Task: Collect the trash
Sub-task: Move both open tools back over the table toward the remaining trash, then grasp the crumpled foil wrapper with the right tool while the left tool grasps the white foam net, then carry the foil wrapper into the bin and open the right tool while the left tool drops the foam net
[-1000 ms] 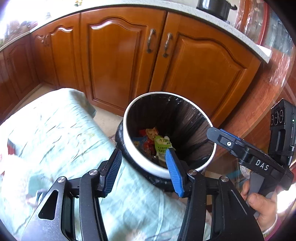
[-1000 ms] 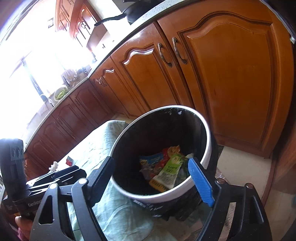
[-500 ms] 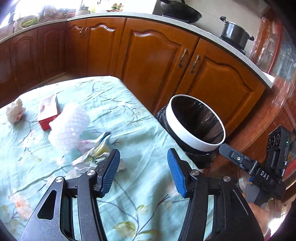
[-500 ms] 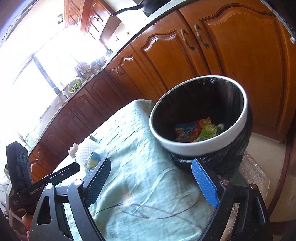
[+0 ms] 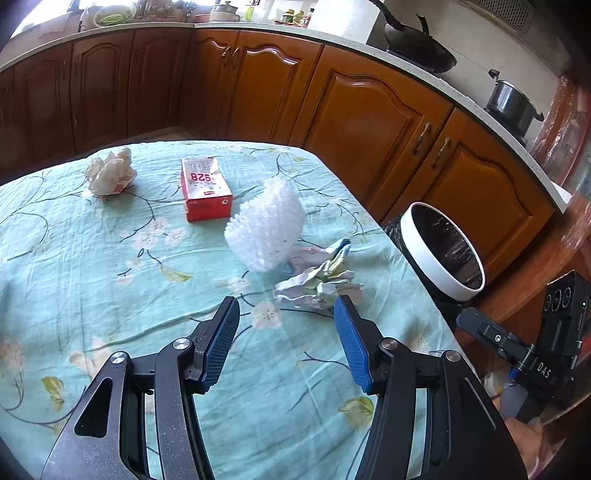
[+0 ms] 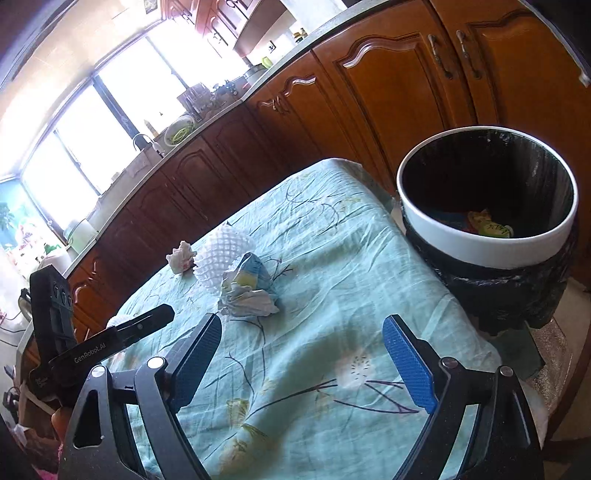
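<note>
Crumpled wrapper (image 5: 317, 288) lies on the floral tablecloth (image 5: 110, 258), just ahead of the left gripper (image 5: 286, 341), jaws apart, empty. Foam net (image 5: 266, 229) and red box (image 5: 205, 188) wait beyond; bin (image 6: 487, 236) beside the table. Right gripper (image 6: 308, 363) gapes wide, empty. Looks like the reach: next, straddle that wrapper, squeeze

Floral turquoise tablecloth (image 5: 110, 258) covers table. Wooden cabinets (image 5: 369, 110) run behind, under pale counter (image 5: 332, 37). Black wok (image 5: 421, 51) and lidded steel pot (image 5: 511, 103) toward counter's right end. Bowl of greens (image 6: 179, 130) on counter near faucet (image 6: 142, 139), under bright window (image 6: 92, 122). Bottles (image 5: 295, 16) at counter's back edge.
</note>
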`<state>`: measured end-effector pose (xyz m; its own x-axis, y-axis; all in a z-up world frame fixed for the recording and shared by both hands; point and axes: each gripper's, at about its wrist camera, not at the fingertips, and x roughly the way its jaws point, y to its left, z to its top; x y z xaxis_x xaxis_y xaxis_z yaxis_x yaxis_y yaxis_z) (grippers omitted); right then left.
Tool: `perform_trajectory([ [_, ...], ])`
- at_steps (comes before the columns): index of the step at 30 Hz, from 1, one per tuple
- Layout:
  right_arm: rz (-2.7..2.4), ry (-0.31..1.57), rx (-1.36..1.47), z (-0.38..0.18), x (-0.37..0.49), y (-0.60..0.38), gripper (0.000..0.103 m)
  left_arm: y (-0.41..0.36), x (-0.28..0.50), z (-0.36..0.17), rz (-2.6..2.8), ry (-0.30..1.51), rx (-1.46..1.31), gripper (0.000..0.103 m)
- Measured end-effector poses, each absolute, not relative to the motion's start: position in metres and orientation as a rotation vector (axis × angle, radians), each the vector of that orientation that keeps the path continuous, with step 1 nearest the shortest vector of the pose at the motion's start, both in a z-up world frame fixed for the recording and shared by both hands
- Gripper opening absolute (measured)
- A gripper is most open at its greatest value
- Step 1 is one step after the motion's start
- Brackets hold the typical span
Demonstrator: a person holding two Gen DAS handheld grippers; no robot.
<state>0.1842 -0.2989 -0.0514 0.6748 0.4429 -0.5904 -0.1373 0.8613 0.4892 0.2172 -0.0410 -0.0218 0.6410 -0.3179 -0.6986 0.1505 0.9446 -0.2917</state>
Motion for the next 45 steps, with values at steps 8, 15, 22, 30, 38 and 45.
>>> perform_trajectory([
  [8, 0.419, 0.797, 0.362, -0.054, 0.203, -0.266, 0.09, -0.021, 0.231, -0.026, -0.271, 0.851, -0.242, 0.054],
  [15, 0.482, 0.859, 0.279, -0.065, 0.233, -0.237, 0.09, -0.018, 0.271, -0.024, -0.297, 0.866, -0.238, 0.054],
  [22, 0.524, 0.911, 0.2, -0.077, 0.259, -0.208, 0.082, -0.029, 0.312, -0.031, -0.345, 0.902, -0.203, 0.054],
  [30, 0.5, 0.909, 0.211, -0.079, 0.252, -0.219, 0.04, -0.043, 0.323, -0.044, -0.369, 0.93, -0.127, 0.02],
  [38, 0.447, 0.842, 0.297, -0.058, 0.225, -0.264, 0.038, -0.045, 0.296, -0.031, -0.386, 0.896, -0.134, 0.016],
  [45, 0.351, 0.778, 0.345, -0.04, 0.204, -0.312, 0.039, -0.064, 0.266, -0.015, -0.441, 0.874, -0.16, 0.016],
])
